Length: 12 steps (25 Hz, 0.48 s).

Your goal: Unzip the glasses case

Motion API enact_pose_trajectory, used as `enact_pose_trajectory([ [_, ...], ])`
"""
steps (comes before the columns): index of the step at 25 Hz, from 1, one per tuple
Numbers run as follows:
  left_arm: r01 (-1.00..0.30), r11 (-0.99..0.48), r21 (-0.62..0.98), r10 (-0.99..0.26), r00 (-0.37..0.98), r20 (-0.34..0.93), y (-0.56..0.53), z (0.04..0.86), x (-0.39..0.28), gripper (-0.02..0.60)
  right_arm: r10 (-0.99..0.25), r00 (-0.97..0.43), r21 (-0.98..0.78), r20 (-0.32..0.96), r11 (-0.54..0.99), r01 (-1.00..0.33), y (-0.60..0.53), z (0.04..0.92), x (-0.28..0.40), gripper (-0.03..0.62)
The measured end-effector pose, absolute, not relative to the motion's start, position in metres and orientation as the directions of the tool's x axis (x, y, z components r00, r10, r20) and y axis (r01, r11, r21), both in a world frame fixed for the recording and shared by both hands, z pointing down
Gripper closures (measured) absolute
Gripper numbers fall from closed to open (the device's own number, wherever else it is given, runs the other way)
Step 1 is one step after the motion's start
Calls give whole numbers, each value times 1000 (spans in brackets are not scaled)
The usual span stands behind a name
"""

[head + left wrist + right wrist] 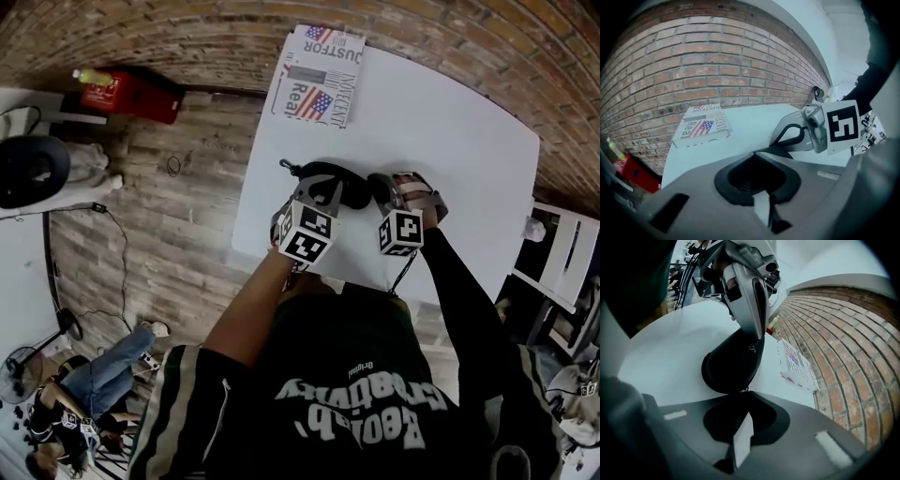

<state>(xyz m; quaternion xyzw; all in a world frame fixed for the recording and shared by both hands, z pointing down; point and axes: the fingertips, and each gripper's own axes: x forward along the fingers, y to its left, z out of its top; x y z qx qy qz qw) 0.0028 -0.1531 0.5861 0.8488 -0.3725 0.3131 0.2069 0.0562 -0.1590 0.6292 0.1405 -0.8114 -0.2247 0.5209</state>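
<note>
Angling down, left tool (754,336) clamping glasses case (731,366) — right tool (743,399) closed, apparently on zip pull (745,389)

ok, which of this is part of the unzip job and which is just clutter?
Job: glasses case; left gripper, jaws shut on the case; right gripper, jaws shut at its end.
Clutter: book; red box.
</note>
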Motion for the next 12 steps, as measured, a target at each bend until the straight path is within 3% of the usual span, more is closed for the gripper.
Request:
enact_pose_trajectory([
  [12,-758,-637,144,-490,542,683,-151,587,3,574,-440,-415,561,797,793,237,-165,630,46,580],
])
